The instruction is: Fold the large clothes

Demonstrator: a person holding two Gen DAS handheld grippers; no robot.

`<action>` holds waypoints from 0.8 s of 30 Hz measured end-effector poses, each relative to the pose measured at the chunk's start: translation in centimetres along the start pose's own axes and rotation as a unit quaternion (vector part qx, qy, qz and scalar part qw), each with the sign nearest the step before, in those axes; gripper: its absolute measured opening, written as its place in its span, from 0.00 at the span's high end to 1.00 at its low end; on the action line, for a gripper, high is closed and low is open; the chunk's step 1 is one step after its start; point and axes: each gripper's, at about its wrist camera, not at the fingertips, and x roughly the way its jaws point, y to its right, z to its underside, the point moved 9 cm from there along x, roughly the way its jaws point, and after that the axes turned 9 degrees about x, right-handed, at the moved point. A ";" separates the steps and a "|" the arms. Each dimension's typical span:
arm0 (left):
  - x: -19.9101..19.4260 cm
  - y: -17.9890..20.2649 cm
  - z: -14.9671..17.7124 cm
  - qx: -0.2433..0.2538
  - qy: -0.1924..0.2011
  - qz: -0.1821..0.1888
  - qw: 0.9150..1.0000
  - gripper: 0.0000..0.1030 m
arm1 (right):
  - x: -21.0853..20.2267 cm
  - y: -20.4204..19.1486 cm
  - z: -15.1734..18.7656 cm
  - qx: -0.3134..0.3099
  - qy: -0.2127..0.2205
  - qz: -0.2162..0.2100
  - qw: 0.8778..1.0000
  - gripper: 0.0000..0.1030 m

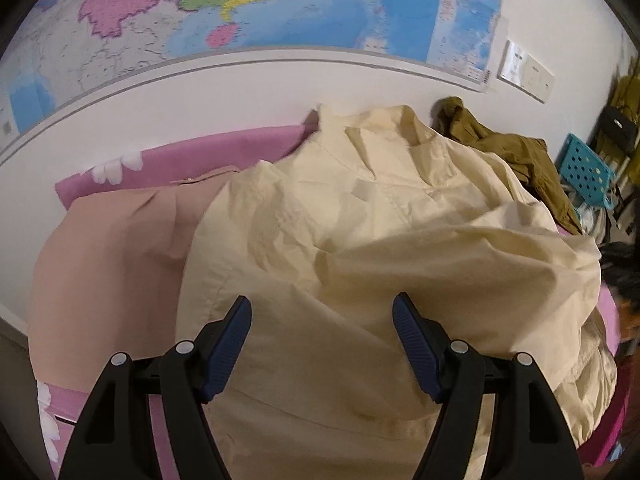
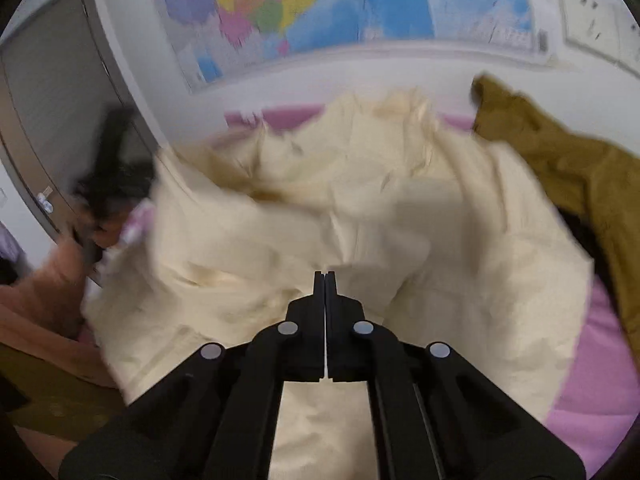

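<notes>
A large cream shirt (image 1: 360,240) lies crumpled on the pink bedsheet (image 1: 180,156), collar toward the wall. It also fills the right wrist view (image 2: 320,208). My left gripper (image 1: 322,312) is open, its blue pads (image 1: 232,344) spread just above the shirt's near part and holding nothing. My right gripper (image 2: 325,280) is shut, its tips meeting at a raised fold of the cream shirt, which looks pinched and lifted; that view is blurred. The other gripper (image 2: 108,172) shows as a dark blur at the left.
A peach garment (image 1: 108,264) lies left of the shirt. An olive-brown garment (image 1: 516,156) lies at the back right, also in the right wrist view (image 2: 560,168). A map (image 1: 240,8) hangs on the wall. A blue perforated basket (image 1: 584,168) stands beyond the bed's right end.
</notes>
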 end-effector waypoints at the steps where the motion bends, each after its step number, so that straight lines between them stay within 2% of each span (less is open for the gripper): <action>1: 0.1 -0.3 -0.2 -0.003 0.004 -0.005 1.000 0.32 | -2.1 0.2 -1.2 0.009 0.018 -0.001 1.000 1.00; 4: 0.5 -0.6 -0.9 -0.001 0.011 -0.016 1.000 0.32 | -6.8 1.6 -3.3 0.034 0.058 0.016 0.998 0.99; 5: 0.8 -0.7 -1.2 -0.001 0.013 -0.024 1.000 0.32 | -7.9 2.5 -3.6 0.035 0.068 0.039 0.996 0.99; 6: 1.1 -0.6 -1.4 -0.001 0.012 -0.023 1.000 0.32 | -8.0 3.0 -3.4 0.033 0.065 0.055 0.996 0.94; 8: 1.6 -0.4 -1.6 -0.001 0.010 -0.016 1.000 0.32 | -6.7 3.3 -2.2 0.024 0.048 0.057 0.997 0.72; 9: 1.8 -0.4 -1.7 -0.003 0.009 -0.016 1.000 0.32 | -5.7 3.3 -1.6 0.017 0.043 0.056 0.997 0.43; 10: 2.0 -0.3 -1.7 -0.003 0.008 -0.014 1.000 0.32 | -4.4 3.2 -0.9 0.006 0.033 0.060 0.998 0.26; 14: 2.3 -0.4 -1.6 -0.006 0.002 -0.013 1.000 0.32 | 1.7 2.5 1.4 -0.049 -0.009 0.056 0.997 0.22; 16: 2.2 -0.5 -1.5 -0.006 0.000 -0.016 1.000 0.32 | 3.9 2.4 1.7 -0.052 -0.019 0.035 0.998 0.07; 17: 2.2 -0.5 -1.5 -0.007 -0.001 -0.016 1.000 0.32 | 5.1 2.3 1.8 -0.038 -0.034 0.008 0.999 0.07; 20: 2.3 -0.6 -1.2 -0.010 -0.005 -0.018 1.000 0.32 | 8.3 2.3 1.9 -0.015 -0.070 -0.021 0.997 0.14; 22: 2.4 -0.7 -1.0 -0.013 -0.008 -0.019 1.000 0.32 | 9.2 2.2 1.9 0.011 -0.082 -0.056 0.995 0.41; 23: 2.4 -0.8 -1.0 -0.015 -0.008 -0.020 1.000 0.32 | 9.3 2.1 1.8 0.018 -0.084 -0.064 0.994 0.48; 24: 2.4 -0.9 -1.0 -0.017 -0.008 -0.022 1.000 0.32 | 9.0 2.2 1.6 0.028 -0.077 -0.067 0.994 0.74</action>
